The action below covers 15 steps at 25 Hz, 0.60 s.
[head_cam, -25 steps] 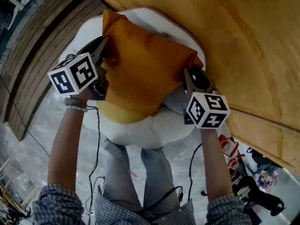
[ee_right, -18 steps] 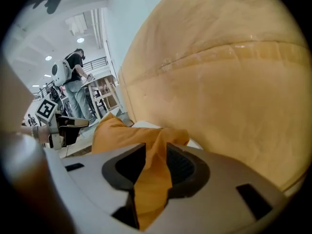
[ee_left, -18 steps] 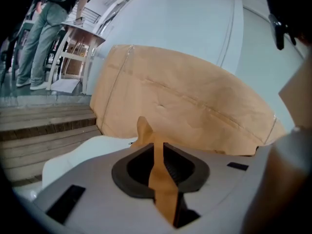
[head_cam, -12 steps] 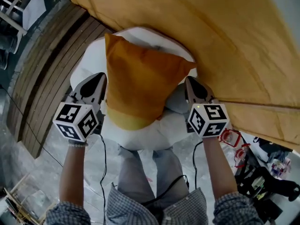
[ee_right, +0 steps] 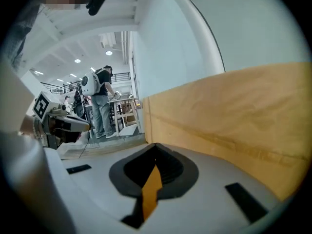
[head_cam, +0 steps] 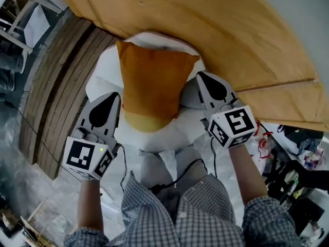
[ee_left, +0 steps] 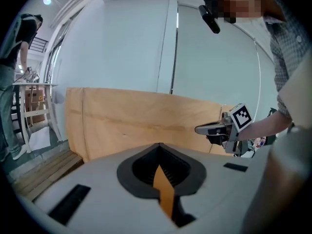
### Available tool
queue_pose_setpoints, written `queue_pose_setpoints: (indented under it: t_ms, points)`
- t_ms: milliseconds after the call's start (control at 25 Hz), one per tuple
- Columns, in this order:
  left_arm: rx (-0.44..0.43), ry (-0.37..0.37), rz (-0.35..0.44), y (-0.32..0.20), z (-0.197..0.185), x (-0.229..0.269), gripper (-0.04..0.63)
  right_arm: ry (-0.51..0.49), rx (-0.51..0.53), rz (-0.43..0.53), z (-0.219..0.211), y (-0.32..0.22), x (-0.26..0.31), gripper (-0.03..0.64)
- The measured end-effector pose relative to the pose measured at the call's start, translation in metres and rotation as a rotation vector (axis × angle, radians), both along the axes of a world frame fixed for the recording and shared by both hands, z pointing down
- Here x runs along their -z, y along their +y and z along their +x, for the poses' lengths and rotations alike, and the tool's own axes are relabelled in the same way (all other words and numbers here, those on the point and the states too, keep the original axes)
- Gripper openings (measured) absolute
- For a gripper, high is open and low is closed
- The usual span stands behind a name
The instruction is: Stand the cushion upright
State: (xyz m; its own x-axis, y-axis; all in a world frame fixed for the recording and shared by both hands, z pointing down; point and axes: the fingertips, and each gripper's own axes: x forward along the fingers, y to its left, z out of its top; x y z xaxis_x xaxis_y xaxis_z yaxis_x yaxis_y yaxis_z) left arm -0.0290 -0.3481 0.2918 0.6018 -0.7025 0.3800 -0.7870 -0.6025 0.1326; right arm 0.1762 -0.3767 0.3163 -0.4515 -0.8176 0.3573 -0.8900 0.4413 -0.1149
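the orange cushion [head_cam: 151, 81] stood on edge on a white padded seat [head_cam: 154, 138], just ahead of the two grippers and between them, touching neither. the left gripper [head_cam: 116, 94] had its jaws together, just closed, with nothing between them. the right gripper [head_cam: 199, 74] was the same, its jaws just closed and empty. beyond both tips ran a seamed tan board panel [head_cam: 216, 24] against a pale wall [ee_left: 122, 48]. out to the left gripper's left lay a slatted wooden platform [head_cam: 56, 91] on a grey, glossy floor [head_cam: 56, 199]. far off past the right gripper's left side, a person with a backpack [ee_right: 101, 106] stood by tables [ee_right: 123, 104] under ceiling lights [ee_right: 77, 61].
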Motion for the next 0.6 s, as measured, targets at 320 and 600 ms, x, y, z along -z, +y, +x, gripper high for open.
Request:
queue_pose_setpoints:
  t_ms: [320, 600]
  points:
    - [0.042, 0.021, 0.008, 0.056, -0.021, 0.049, 0.008, -0.001, -0.035, 0.082, 0.010, 0.034, 0.059, 0.006]
    - [0.091, -0.001, 0.023, 0.087, -0.019, 0.063, 0.008, -0.028, -0.015, 0.106, -0.001, 0.057, 0.081, 0.006]
